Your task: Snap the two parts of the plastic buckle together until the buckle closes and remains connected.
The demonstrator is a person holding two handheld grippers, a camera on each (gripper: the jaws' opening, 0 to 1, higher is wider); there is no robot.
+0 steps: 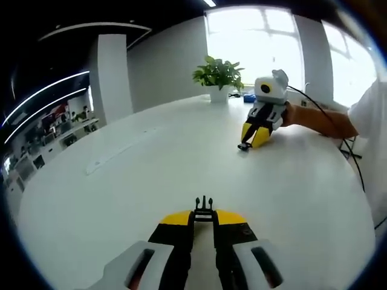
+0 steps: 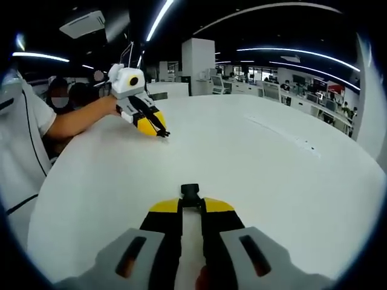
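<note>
We find the left gripper (image 1: 204,219) pinched on the pronged buckle half (image 1: 204,207) and the right gripper (image 2: 190,205) pinched on the socket half (image 2: 190,194), well apart over the white table (image 1: 151,175)'s middle; we advise aligning them squarely before pressing home.

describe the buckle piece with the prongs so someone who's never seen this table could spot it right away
Start at the big round white table. In the left gripper view, look at the near edge where the left yellow-and-black claw rises; the small black pronged plastic buckle piece sticks out from its shut tips. Its thin prongs set it apart from the blockier black buckle half in the right claw.
</note>
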